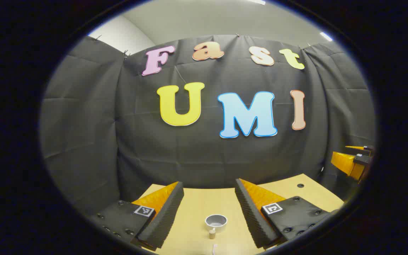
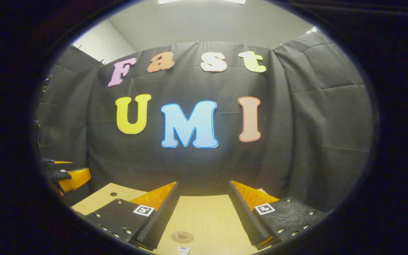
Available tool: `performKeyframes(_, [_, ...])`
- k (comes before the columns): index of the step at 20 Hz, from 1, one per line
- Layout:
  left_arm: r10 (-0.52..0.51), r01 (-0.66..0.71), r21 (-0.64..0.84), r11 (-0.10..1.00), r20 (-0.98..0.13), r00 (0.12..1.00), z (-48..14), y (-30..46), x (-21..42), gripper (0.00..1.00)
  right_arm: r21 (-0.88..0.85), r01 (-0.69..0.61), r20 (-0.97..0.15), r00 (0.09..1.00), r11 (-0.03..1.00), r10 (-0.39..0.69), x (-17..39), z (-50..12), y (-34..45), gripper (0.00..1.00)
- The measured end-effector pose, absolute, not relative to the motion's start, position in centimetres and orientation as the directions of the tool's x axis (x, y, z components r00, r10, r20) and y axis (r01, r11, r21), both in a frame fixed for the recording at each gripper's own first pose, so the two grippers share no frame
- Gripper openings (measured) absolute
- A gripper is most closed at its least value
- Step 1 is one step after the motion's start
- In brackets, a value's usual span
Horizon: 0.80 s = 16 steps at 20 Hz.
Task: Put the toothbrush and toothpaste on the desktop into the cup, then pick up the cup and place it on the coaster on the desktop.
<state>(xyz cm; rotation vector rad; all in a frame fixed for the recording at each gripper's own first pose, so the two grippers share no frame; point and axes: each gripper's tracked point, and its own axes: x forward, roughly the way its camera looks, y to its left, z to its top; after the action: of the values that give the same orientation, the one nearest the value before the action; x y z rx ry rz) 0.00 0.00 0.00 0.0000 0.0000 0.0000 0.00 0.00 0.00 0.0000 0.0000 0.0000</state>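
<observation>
A pale wooden surface [image 1: 207, 205] runs back to a creased black cloth wall [image 1: 94, 124] under a grey ceiling. The left gripper [image 1: 209, 202] hangs above it, jaws wide apart and holding nothing; a small grey round cup [image 1: 215, 222] stands between them, a toothbrush head just nearer the camera. The right gripper [image 2: 203, 200] is equally spread and unladen over a flat round coaster [image 2: 182, 236], with a toothpaste tube end [image 2: 183, 250] nearer the camera than that coaster.

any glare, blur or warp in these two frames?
Left gripper view: sharp; fisheye bows the desk edge; cup evenly lit; ceiling light flares at the rim. Right gripper view: sharp, same warp; coaster dim, low between the open claw fingers.
</observation>
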Motion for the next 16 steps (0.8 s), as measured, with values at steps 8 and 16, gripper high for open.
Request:
performKeyframes(8, [0.005, -0.006, -0.014, 1.0, -0.031, 1.0, -1.0, -0.2, 0.4, 0.86, 0.02, -0.053, -0.037, 0.998, 0.998, 0.054, 1.3, -1.1, 1.5, 0.88])
performKeyframes(16, [0.011, -0.011, -0.013, 1.0, -0.029, 1.0, -1.1, -0.8, 0.5, 0.86, 0.024, -0.054, -0.04, 0.998, 0.998, 0.055, 1.6, -1.4, 1.0, 0.88])
